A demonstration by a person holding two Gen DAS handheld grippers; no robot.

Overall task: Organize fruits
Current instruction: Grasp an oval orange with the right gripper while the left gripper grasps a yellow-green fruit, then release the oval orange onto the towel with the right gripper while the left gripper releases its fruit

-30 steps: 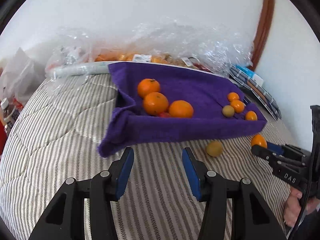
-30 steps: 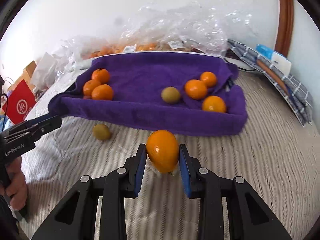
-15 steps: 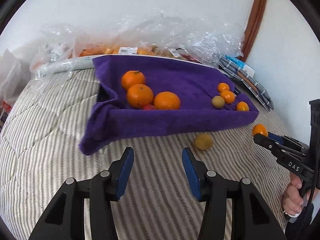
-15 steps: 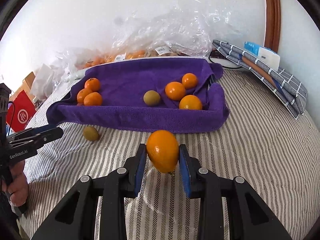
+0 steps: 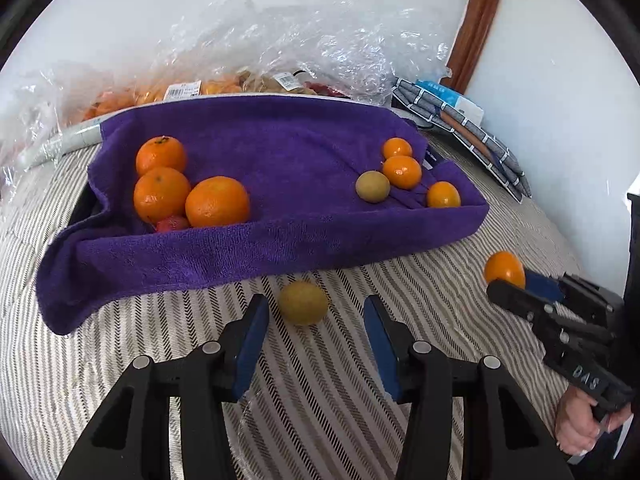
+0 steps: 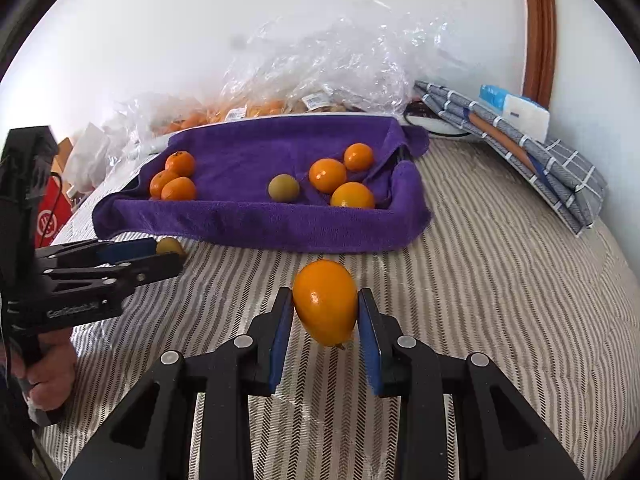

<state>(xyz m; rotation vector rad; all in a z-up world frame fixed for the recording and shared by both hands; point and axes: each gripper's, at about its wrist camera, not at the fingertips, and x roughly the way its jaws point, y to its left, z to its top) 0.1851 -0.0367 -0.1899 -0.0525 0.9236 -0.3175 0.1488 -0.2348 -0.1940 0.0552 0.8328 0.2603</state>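
A purple towel (image 5: pixel 280 152) lines a tray on the striped bed; it also shows in the right wrist view (image 6: pixel 260 220). Three large oranges (image 5: pixel 218 202) sit at its left, three small oranges (image 5: pixel 402 172) and a yellow-green fruit (image 5: pixel 373 186) at its right. A second yellow-green fruit (image 5: pixel 303 303) lies on the bed just ahead of my open left gripper (image 5: pixel 316 320), between the fingertips' line. My right gripper (image 6: pixel 324 316) is shut on an orange fruit (image 6: pixel 325 302), held above the bed in front of the towel; it shows in the left wrist view (image 5: pixel 504 270).
Clear plastic bags of fruit (image 5: pixel 280 60) lie behind the tray against the wall. A folded checked cloth (image 6: pixel 520 140) with a white box lies at the right. A red bag (image 6: pixel 50 216) stands at the far left. A wooden frame (image 6: pixel 540 28) runs up the wall.
My left gripper has moved right and forward, so the loose yellow-green fruit now lies right in front of its open fingers. My right gripper has drawn back from the towel, still holding the orange fruit.
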